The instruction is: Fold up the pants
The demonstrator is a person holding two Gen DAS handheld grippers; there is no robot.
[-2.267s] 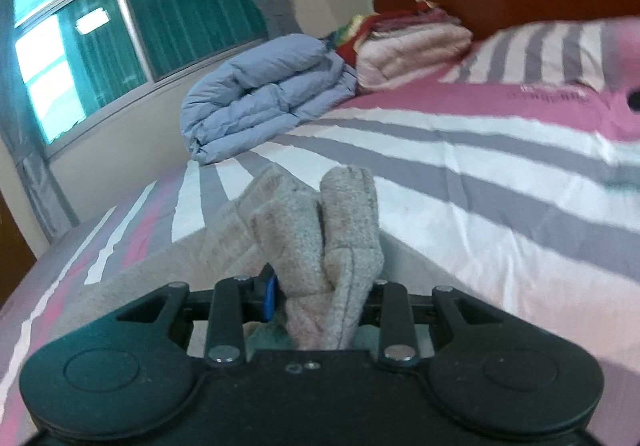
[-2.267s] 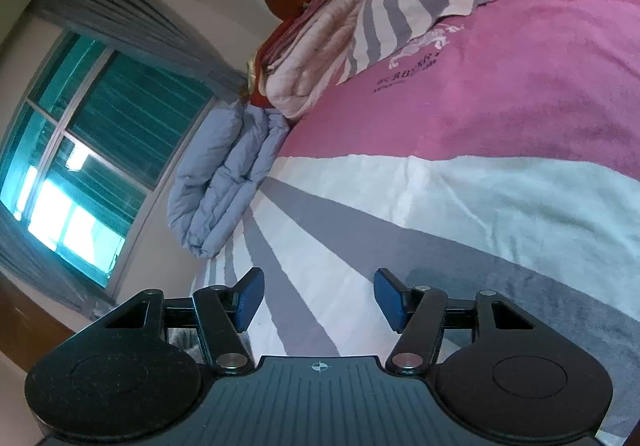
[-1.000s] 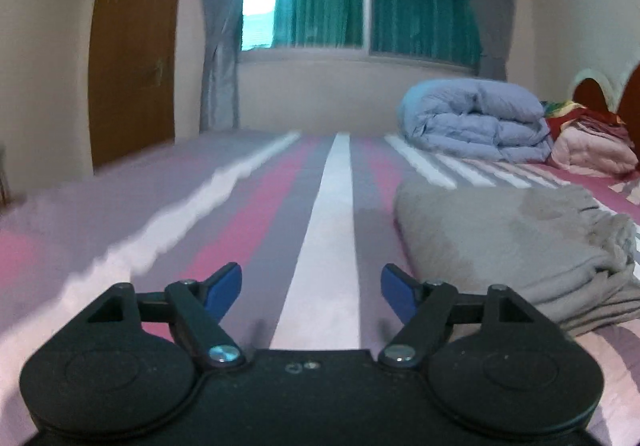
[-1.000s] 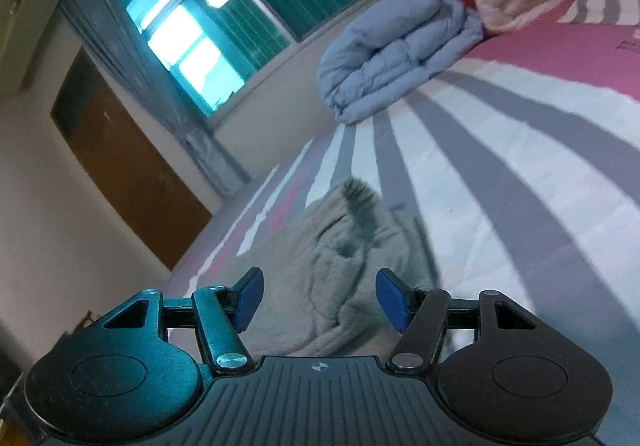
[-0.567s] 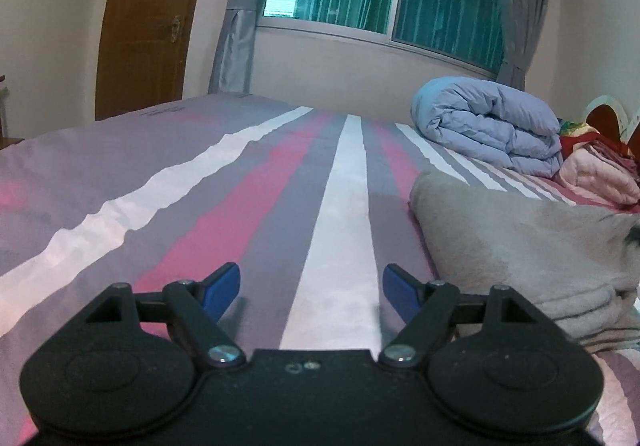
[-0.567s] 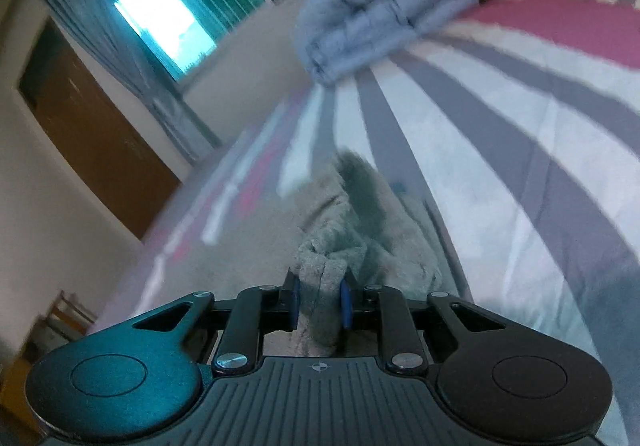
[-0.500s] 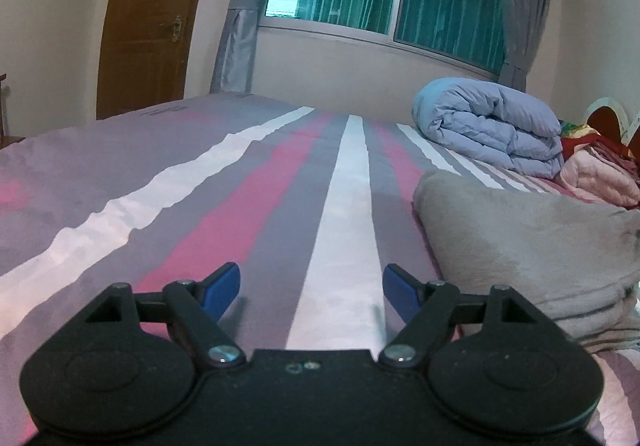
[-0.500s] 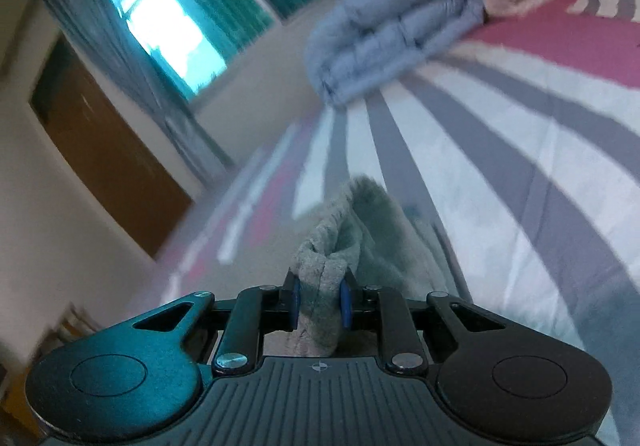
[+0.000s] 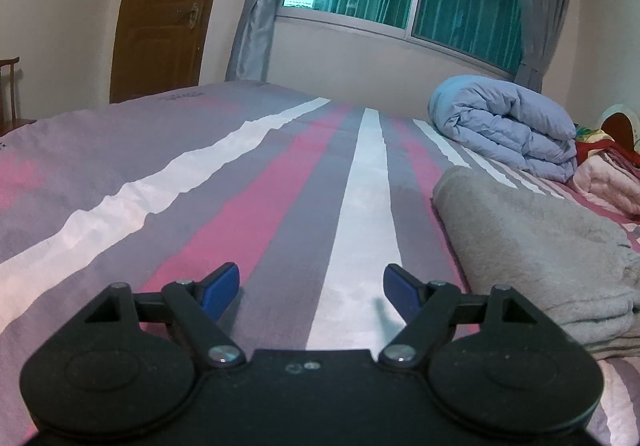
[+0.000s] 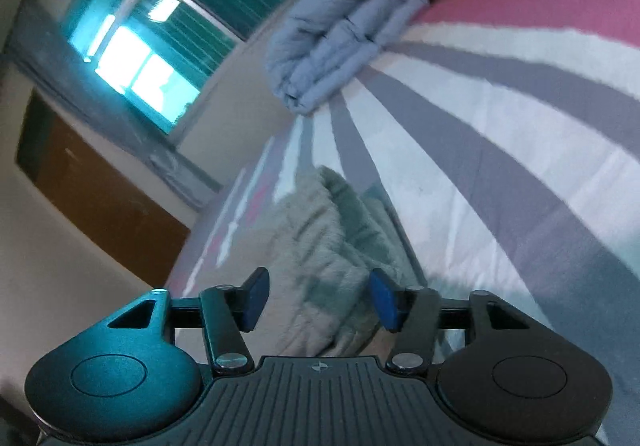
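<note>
Lying folded on the striped bed (image 9: 248, 182), the gray pants (image 10: 320, 246) sit between the right tool's (image 10: 318, 298) opening jaws, while the left tool (image 9: 311, 286) is spread wide over bare sheet.

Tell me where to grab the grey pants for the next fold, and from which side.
Take the pants at the stacked layered edge nearest the camera in the left wrist view, coming in low and level from that side so one finger slides under the layers. The far end is a smooth rounded fold with nothing to pinch. The left claw is open over bare bedspread, beside them.

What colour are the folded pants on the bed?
Light grey pants; clearest in the left wrist view.
</note>
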